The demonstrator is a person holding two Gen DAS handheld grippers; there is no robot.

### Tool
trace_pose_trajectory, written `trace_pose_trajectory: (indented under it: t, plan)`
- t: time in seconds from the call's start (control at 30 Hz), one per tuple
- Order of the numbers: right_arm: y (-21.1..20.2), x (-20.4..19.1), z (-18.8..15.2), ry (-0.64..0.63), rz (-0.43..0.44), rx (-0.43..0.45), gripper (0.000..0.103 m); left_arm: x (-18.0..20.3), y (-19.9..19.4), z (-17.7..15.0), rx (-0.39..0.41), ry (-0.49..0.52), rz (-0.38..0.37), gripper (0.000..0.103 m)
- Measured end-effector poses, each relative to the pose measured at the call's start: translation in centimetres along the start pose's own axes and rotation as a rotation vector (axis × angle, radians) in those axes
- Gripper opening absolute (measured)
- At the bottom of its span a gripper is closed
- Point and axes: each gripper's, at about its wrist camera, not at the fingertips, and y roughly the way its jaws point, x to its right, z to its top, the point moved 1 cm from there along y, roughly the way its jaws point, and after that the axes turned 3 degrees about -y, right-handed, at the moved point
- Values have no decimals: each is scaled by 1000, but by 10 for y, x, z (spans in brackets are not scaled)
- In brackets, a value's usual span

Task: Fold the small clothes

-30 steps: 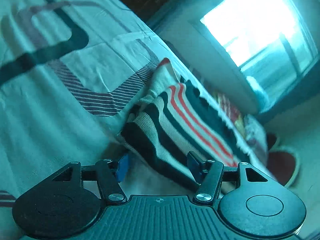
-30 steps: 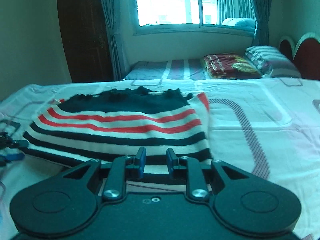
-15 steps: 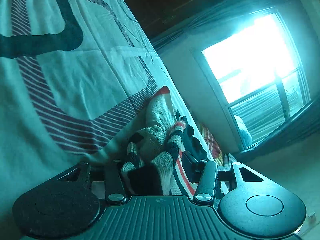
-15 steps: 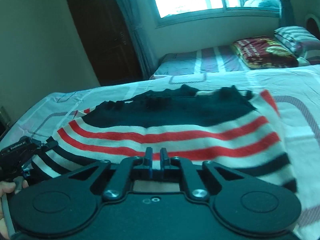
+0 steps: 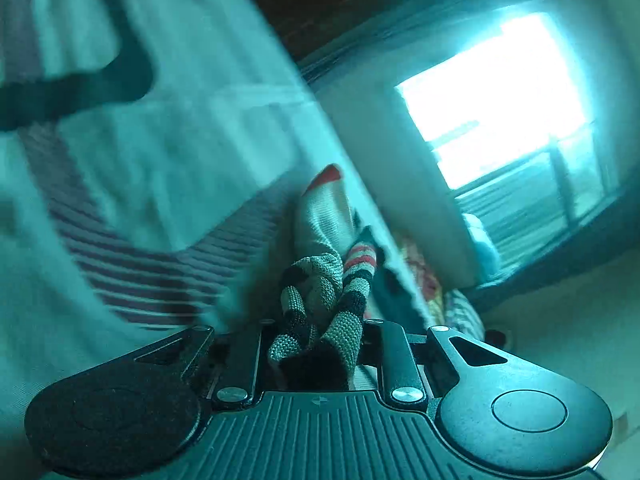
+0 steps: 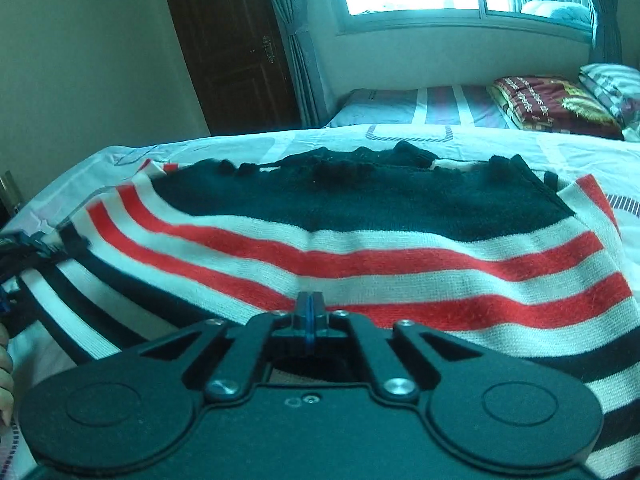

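Gripping the near hem of the striped sweater point(image 6: 360, 248) at two points, I judge this to be the start of the first fold. My left gripper point(image 5: 316, 344) is clamped on a bunched corner of the knit, the cloth wadded thick between its fingers. My right gripper point(image 6: 309, 312) has its fingers pressed almost together at the sweater's near edge; it looks pinched on the hem, though the cloth between the pads is hidden under the fingers.

The sweater lies spread across the bed sheet point(image 6: 500, 144), dark yoke and neckline at the far side, red and white stripes running across toward me. In the right view the left gripper shows at the far left edge, holding the other corner.

Next, I think both hands need to rise together and carry the hem toward the neckline, level and evenly spaced, so the fold lands square. The left view is blurred, so I would not trust fine detail there.
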Motion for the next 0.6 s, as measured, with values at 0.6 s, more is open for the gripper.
trace_pose_trajectory:
  t: [0.6]
  plan:
    - [-97, 93, -18, 455, -5, 262, 16, 265, 4, -99, -182, 767, -123, 20]
